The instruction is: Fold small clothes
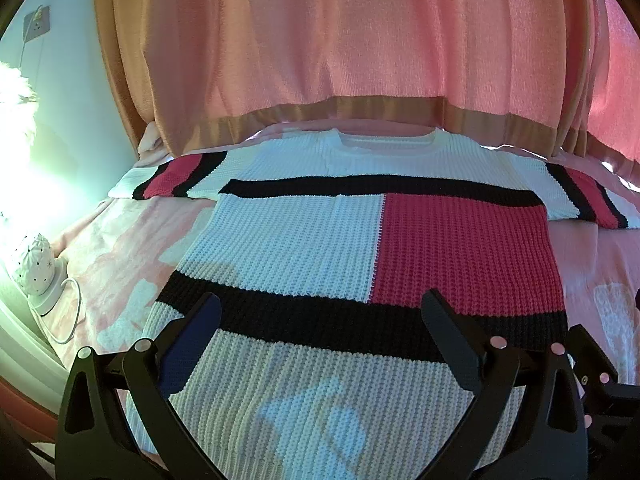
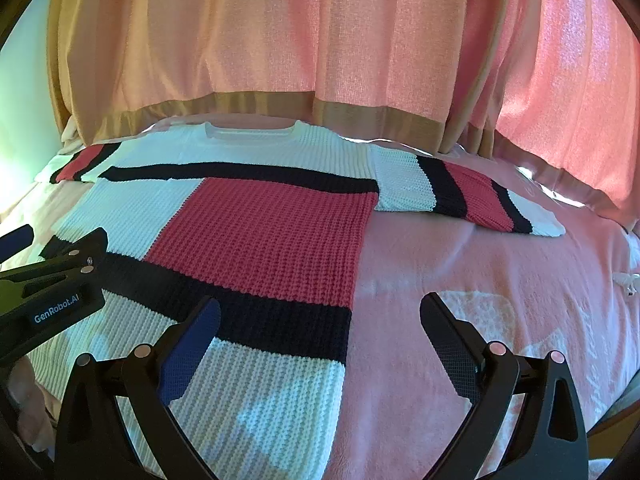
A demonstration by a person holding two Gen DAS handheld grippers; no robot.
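A knit sweater (image 1: 320, 240) in white, red and black blocks lies flat, front up, on a pink bed, collar at the far side and both sleeves spread out. It also shows in the right wrist view (image 2: 256, 232). My left gripper (image 1: 320, 308) is open and empty, hovering above the sweater's hem. My right gripper (image 2: 320, 308) is open and empty above the hem's right corner, its left finger over the sweater and its right finger over the pink blanket (image 2: 480, 264). The left gripper's body (image 2: 52, 292) shows at the left of the right wrist view.
Pink curtains (image 1: 320, 40) hang right behind the bed's far edge. A white lamp (image 1: 36, 268) with a cable sits at the bed's left side beside a wall. A small white object (image 2: 626, 280) lies on the blanket at far right.
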